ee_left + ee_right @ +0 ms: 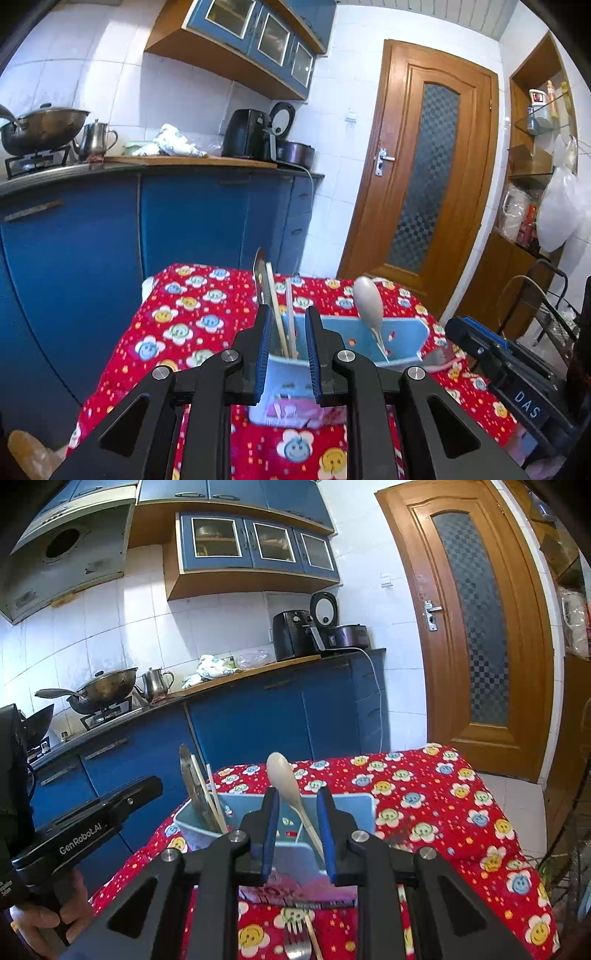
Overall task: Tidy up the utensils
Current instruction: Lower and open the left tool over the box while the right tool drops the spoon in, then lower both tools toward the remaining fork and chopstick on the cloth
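A light-blue utensil holder [406, 328] [365, 808] stands on a red flowered tablecloth [177, 325]. Its left compartment holds a knife [258, 273] [186, 764] and wooden chopsticks [275, 302] [212, 794]. A pale spoon [367, 299] [282, 775] leans bowl-up in the right one. My left gripper [288, 314] hovers just before the chopstick compartment, its jaws slightly apart and holding nothing. My right gripper [299, 794] is lined up on the spoon, jaws slightly apart, pads off the handle. A fork [295, 938] and a wooden stick [314, 934] lie on the cloth under it.
Blue cabinets and a counter with a wok [107, 686], a kettle [157, 681] and an air fryer [293, 635] stand behind the table. A wooden door [476, 627] is at the right, a wire rack [554, 314] beside the table. A hand [48, 919] grips the left tool.
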Demonstrator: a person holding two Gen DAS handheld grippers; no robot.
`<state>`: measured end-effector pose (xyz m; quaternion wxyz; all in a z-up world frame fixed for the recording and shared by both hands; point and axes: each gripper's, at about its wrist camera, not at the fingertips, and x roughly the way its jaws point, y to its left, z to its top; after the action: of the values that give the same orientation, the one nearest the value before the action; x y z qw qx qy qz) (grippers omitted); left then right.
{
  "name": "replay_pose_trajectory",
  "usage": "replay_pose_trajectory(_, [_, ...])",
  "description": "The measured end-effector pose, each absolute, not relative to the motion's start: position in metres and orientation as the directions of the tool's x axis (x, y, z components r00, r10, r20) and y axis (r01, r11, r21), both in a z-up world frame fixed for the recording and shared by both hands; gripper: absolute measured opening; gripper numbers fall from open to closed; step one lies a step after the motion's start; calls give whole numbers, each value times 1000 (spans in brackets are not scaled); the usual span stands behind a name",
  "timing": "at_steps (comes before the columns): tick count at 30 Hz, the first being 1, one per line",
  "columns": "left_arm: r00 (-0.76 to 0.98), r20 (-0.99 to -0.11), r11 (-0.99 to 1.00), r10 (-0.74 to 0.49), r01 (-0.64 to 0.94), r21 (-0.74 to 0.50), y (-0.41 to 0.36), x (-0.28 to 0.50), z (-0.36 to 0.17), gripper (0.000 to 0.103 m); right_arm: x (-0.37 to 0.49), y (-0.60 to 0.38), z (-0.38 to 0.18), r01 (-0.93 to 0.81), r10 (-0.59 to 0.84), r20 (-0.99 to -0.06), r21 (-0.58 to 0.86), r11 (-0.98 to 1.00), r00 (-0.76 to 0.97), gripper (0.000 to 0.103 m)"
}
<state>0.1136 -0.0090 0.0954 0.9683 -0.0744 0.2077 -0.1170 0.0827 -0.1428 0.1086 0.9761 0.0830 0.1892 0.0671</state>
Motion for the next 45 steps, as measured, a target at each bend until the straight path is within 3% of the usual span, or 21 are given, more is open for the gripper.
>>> replay_pose_trajectory(28, [637, -662, 919, -395, 286, -273, -46, 94, 36, 19, 17, -182, 59, 14, 96, -599, 177, 984, 795, 29])
replay_pose_trajectory(45, [481, -748, 889, -458, 273, -369, -93, 113, -7, 22, 10, -223, 29, 77, 89, -642, 226, 971, 762, 31])
